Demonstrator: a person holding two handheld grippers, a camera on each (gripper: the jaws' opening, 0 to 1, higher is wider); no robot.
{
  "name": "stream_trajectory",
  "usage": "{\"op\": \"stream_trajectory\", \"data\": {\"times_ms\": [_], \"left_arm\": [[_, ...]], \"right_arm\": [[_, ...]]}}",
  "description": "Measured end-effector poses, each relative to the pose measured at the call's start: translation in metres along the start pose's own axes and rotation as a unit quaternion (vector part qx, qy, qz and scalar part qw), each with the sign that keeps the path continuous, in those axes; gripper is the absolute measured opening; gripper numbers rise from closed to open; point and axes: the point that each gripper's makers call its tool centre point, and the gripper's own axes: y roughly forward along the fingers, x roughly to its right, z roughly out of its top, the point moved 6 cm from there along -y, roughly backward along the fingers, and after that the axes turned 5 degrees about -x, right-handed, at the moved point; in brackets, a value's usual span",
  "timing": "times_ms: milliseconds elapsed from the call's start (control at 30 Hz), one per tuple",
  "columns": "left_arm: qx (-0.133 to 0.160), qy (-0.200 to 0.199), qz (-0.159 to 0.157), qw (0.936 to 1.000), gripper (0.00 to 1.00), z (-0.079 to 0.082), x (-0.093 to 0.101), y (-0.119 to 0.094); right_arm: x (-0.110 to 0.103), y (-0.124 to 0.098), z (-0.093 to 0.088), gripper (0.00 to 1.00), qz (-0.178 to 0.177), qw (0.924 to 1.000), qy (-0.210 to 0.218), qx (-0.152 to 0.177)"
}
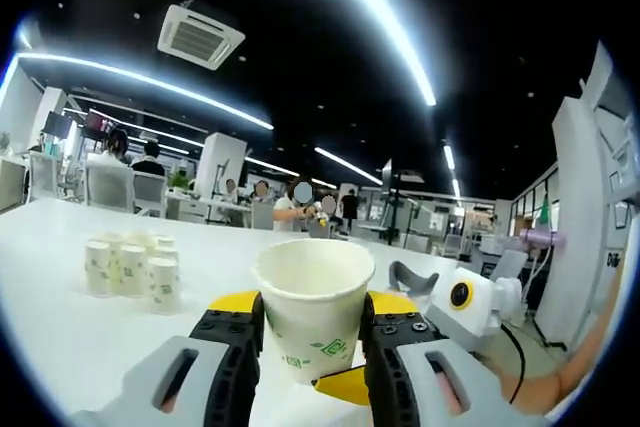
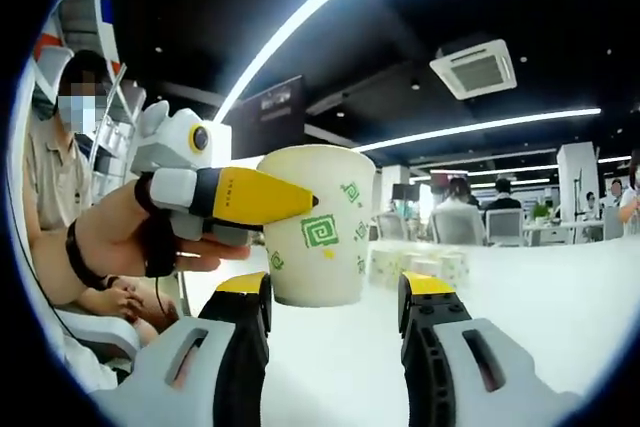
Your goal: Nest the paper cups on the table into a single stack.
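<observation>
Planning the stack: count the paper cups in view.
About 7. One cup is clamped in the left gripper. Roughly six more stand as a bunch of cups on the table, left in the left gripper view. Others may hide behind them.

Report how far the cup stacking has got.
Done: nothing nested that I can see; a cluster of paper cups stands on the white table, apparently as separate cups. In hand: the left tongs grip one paper cup upright, while the right tongs are open, close in front of it. Left: stack this cup and all the others.
</observation>
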Motion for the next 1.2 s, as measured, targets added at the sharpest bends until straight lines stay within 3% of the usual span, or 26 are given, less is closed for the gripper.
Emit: {"op": "stream_trajectory", "data": {"times_ms": [333,567,733,967,1200], "left_arm": [[0.000,0.006,0.004,1.0000,0.40,-0.002,0.001,0.002],[-0.008,0.016,-0.001,0.9998,0.43,-0.005,0.006,0.004],[-0.013,0.027,-0.004,0.9995,0.46,-0.003,0.008,0.005],[0.002,0.030,-0.008,0.9995,0.55,0.008,0.005,0.003],[0.008,0.019,-0.017,0.9996,0.55,0.011,0.003,0.002]], "right_arm": [[-0.011,0.004,0.008,0.55,0.012,0.9995,-0.028,-0.001],[-0.009,0.002,0.008,0.43,0.004,0.9992,-0.041,-0.002],[-0.008,0.001,0.009,0.42,0.003,0.9993,-0.036,0.007],[-0.010,0.000,0.011,0.42,0.007,0.9990,-0.040,0.015],[-0.015,0.000,0.012,0.42,0.021,0.9985,-0.044,0.024]]}}
